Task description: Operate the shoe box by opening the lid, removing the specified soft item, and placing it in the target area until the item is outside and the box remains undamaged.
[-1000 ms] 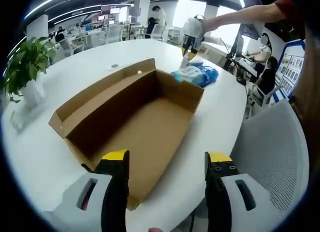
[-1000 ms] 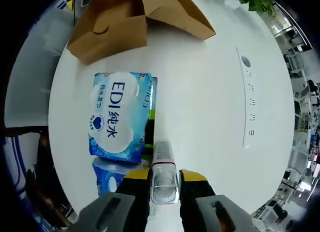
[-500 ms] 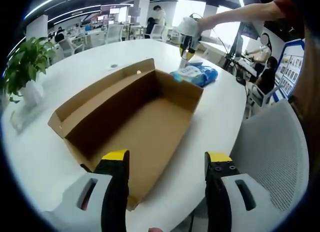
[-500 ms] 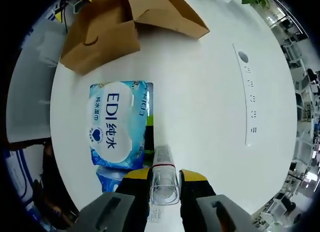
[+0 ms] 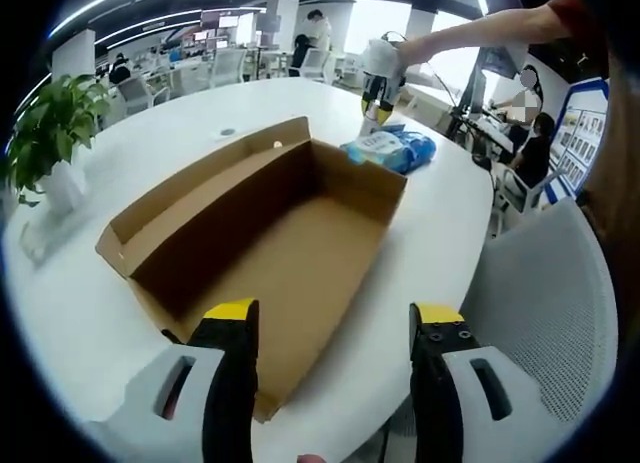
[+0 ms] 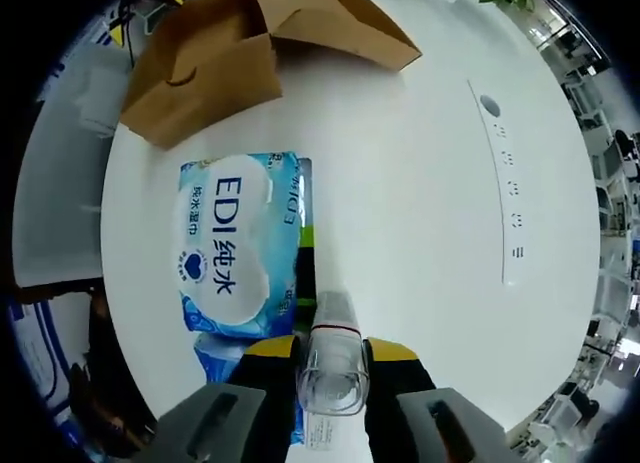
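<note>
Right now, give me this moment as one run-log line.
shoe box: open, empty | right gripper: shut on clear bottle | wet wipes pack: on table | left gripper: open

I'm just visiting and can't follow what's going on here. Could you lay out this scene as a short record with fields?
Setting: white table in an office
Box: open cardboard shoe box, looks empty inside
Beside box: blue wet wipes pack on the table
Right gripper: jaws shut on a clear plastic tube, above the table near the wipes
Left gripper: jaws open, holding nothing, at the box's near edge
Nearby: potted plant
</note>
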`<action>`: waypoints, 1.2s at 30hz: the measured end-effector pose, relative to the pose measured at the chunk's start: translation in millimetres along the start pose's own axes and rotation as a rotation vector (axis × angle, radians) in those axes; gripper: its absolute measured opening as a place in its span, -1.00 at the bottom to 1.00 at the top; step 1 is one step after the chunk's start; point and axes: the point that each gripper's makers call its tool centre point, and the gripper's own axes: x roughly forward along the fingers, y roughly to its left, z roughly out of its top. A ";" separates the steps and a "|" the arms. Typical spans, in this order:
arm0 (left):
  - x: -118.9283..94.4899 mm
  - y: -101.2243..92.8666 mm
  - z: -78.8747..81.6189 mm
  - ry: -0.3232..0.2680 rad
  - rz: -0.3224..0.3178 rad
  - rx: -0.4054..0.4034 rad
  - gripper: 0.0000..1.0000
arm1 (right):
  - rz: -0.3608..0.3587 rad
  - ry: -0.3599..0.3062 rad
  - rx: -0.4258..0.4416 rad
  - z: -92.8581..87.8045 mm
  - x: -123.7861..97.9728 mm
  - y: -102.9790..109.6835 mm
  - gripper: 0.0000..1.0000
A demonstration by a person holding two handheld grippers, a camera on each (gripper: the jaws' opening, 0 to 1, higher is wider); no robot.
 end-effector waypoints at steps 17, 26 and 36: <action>-0.1 -2.4 -0.5 0.006 -0.002 0.003 0.19 | -0.016 -0.014 0.005 -3.9 -3.2 -7.2 -0.51; -0.6 -0.1 2.2 -0.002 0.004 0.000 0.19 | -0.014 -0.034 0.033 -4.2 -7.2 -7.8 -0.42; -2.7 -1.1 5.2 -0.022 0.011 -0.015 0.19 | -0.035 -0.073 0.107 -12.8 -19.4 -6.4 -0.34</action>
